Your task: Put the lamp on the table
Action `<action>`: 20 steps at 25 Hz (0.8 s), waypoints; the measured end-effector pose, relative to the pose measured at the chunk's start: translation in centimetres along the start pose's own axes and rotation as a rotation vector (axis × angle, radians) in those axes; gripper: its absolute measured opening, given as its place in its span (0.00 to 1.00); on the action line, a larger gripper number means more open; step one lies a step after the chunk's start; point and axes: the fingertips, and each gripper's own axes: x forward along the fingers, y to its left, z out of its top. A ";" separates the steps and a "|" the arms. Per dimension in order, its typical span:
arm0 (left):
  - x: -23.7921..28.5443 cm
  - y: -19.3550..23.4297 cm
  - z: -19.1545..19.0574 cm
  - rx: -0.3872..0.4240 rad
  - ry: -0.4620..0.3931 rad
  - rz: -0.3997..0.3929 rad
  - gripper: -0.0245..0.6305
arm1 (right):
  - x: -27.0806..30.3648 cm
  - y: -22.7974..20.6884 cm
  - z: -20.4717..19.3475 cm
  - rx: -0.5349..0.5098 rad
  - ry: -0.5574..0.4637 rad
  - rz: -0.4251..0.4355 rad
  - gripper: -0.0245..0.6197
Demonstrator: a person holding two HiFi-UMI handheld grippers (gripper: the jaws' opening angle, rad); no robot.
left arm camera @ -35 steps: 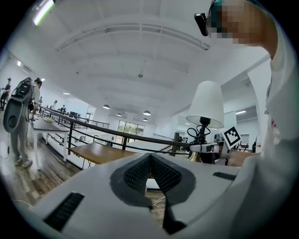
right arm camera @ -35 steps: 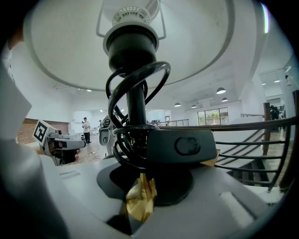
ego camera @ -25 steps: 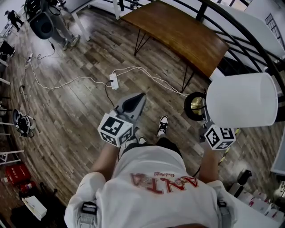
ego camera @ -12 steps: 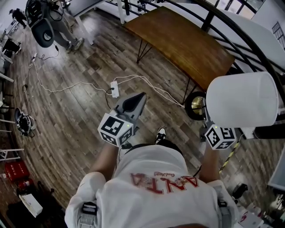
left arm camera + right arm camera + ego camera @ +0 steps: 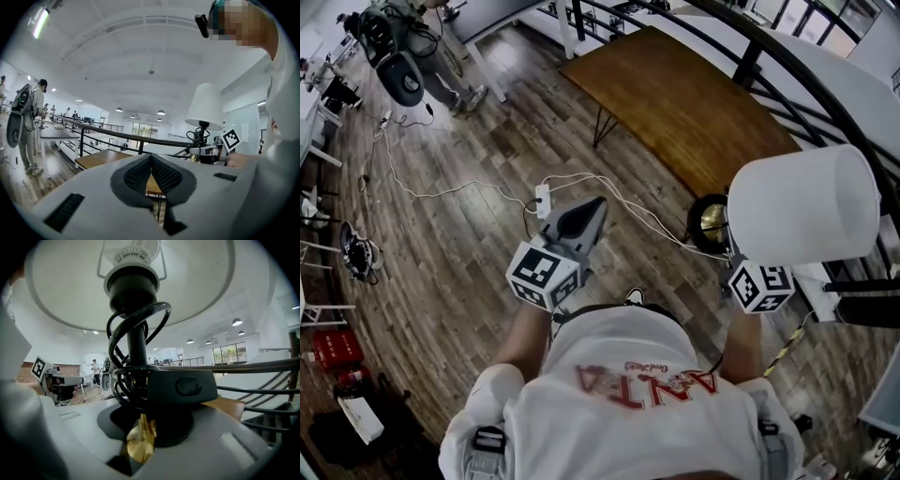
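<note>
**Right tool** (image 5: 739,262): lower right of the head view, largely covered by the lamp's shade; its marker cube (image 5: 761,286) shows just below the shade. In the right gripper view the right tool (image 5: 139,439) is clamped on the lamp's gold lower stem. Above the jaws, a black cable (image 5: 121,341) is looped round the black upper stem.

**Lamp** (image 5: 804,204): carried by the right tool, off the ground, at centre right of the head view. The white shade is the widest part. The round black-and-gold base (image 5: 711,223) shows to the left of the shade, over the floor and beside the near right end of the worktop. It is not on the worktop. In the left gripper view the lamp (image 5: 205,107) stands upright at right of centre.

**Left tool** (image 5: 596,204): centre of the head view, above the floor, well apart from the lamp. In the left gripper view the left tool (image 5: 151,172) has its jaws closed tip to tip, with nothing between them.

**Worktop** (image 5: 675,103): brown wooden top on thin black legs, upper centre of the head view, bare.

**Surroundings**: wooden plank floor (image 5: 459,253). A white power strip (image 5: 543,200) with trailing white leads lies left of centre. A black railing (image 5: 773,66) runs across the upper right. A second person (image 5: 441,56) stands at upper left.
</note>
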 end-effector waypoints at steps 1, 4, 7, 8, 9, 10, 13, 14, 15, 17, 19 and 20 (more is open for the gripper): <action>0.8 -0.1 0.0 -0.002 0.000 0.005 0.05 | 0.4 -0.7 0.0 -0.001 0.003 0.007 0.17; 2.9 -0.5 0.0 -0.006 0.006 0.017 0.05 | 1.4 -2.7 -0.1 -0.012 0.010 0.015 0.17; 4.7 -0.5 -0.4 -0.005 0.022 0.023 0.05 | 2.3 -4.7 -0.1 -0.012 0.010 0.014 0.17; 5.2 -0.3 -0.5 -0.005 0.026 0.026 0.05 | 2.6 -5.2 -0.1 -0.009 0.010 0.013 0.17; 5.7 -0.1 -0.5 -0.005 0.028 0.027 0.05 | 3.0 -5.6 -0.2 -0.005 0.010 0.012 0.17; 6.2 0.1 -0.4 -0.005 0.028 0.027 0.05 | 3.4 -6.1 -0.2 -0.001 0.011 0.009 0.16; 7.8 0.7 -0.1 -0.006 0.031 0.018 0.05 | 4.3 -7.2 -0.3 0.012 0.020 -0.006 0.17; 8.3 0.8 -0.1 -0.007 0.034 0.012 0.05 | 4.5 -7.6 -0.4 0.013 0.021 -0.012 0.17; 8.9 0.9 -0.2 -0.007 0.036 0.004 0.05 | 4.7 -7.8 -0.4 0.013 0.020 -0.015 0.17; 10.4 1.1 -0.4 -0.007 0.041 -0.020 0.05 | 5.2 -8.3 -0.2 0.010 0.014 -0.023 0.16; 12.3 1.5 -0.4 -0.005 0.046 -0.052 0.05 | 5.8 -9.4 0.0 0.011 0.011 -0.048 0.17; 13.4 1.7 -0.3 -0.004 0.048 -0.070 0.05 | 6.2 -10.1 0.1 0.013 0.011 -0.067 0.16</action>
